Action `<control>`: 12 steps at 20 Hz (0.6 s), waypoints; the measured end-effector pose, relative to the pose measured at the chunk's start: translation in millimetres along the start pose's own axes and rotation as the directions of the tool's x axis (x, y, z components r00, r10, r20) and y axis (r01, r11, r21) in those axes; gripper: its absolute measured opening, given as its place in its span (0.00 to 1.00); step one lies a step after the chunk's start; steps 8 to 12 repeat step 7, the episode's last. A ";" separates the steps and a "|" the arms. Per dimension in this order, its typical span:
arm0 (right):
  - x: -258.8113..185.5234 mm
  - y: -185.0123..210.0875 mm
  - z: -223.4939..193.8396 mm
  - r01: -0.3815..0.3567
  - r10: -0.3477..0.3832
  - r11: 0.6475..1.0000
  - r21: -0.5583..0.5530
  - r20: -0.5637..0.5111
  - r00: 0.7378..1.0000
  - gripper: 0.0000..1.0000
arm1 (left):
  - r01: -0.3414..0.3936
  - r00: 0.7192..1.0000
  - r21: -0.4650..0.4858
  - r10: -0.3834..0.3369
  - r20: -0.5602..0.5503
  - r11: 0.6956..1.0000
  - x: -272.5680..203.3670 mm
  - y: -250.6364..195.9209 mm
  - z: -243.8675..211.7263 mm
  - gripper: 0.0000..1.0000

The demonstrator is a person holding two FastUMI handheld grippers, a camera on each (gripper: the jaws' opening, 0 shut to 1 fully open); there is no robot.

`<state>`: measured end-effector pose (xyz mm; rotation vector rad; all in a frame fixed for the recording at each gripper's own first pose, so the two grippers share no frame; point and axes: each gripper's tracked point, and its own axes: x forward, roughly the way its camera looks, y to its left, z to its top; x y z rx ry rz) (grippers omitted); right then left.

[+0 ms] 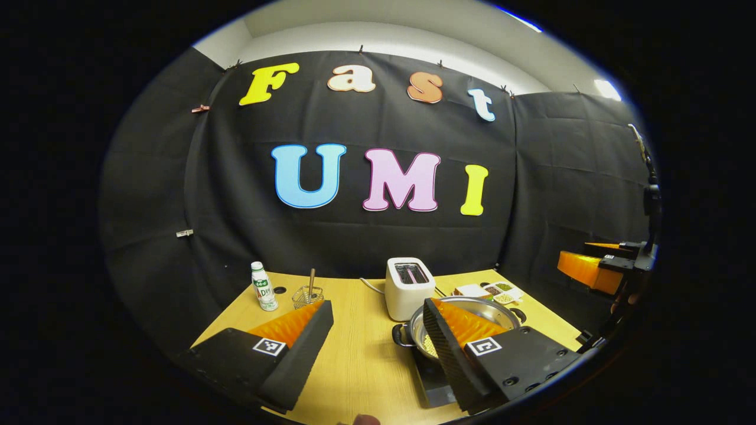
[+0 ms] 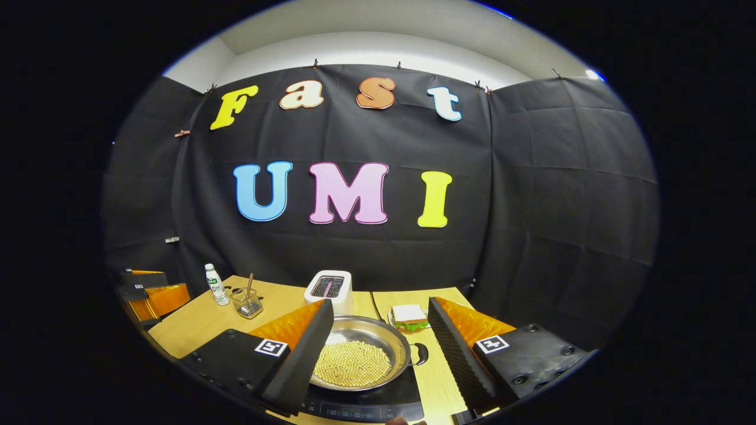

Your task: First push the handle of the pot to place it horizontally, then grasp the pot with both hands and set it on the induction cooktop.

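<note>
In the left gripper view, the left gripper (image 1: 378, 316) has its fingers apart over bare worktop (image 1: 360, 360). The pot (image 2: 360, 354) sits on the induction cooktop (image 2: 378, 404), between the right gripper's (image 2: 378, 316) spread fingers, untouched.

Hidden or cut off, as we log it:
- pot (image 1: 466, 313): in the left gripper view its right side sits behind a finger; in the right gripper view its left rim is covered.
- induction cooktop (image 2: 366, 404): front edge cut by the view's rim, controls too small for us to tell.
- small dishes (image 1: 499, 292): contents too small to name.
- sandwich plate (image 2: 409, 319): partly behind the pot rim.
- wire basket (image 2: 247, 304): contents unclear.
</note>
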<state>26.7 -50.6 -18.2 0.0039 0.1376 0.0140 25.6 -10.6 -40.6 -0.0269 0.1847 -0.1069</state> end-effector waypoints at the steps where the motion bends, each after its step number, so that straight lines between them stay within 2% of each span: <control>1: 0.5 0.1 -0.7 -0.001 0.001 1.000 0.000 -0.003 1.000 0.99 | 0.002 1.000 0.002 -0.002 -0.002 1.000 0.1 -1.4 -1.4 0.96; 12: -0.4 0.0 -0.3 0.001 -0.001 1.000 0.001 -0.003 1.000 0.99 | 0.002 1.000 0.005 -0.002 -0.004 1.000 -0.8 -3.9 -2.0 0.96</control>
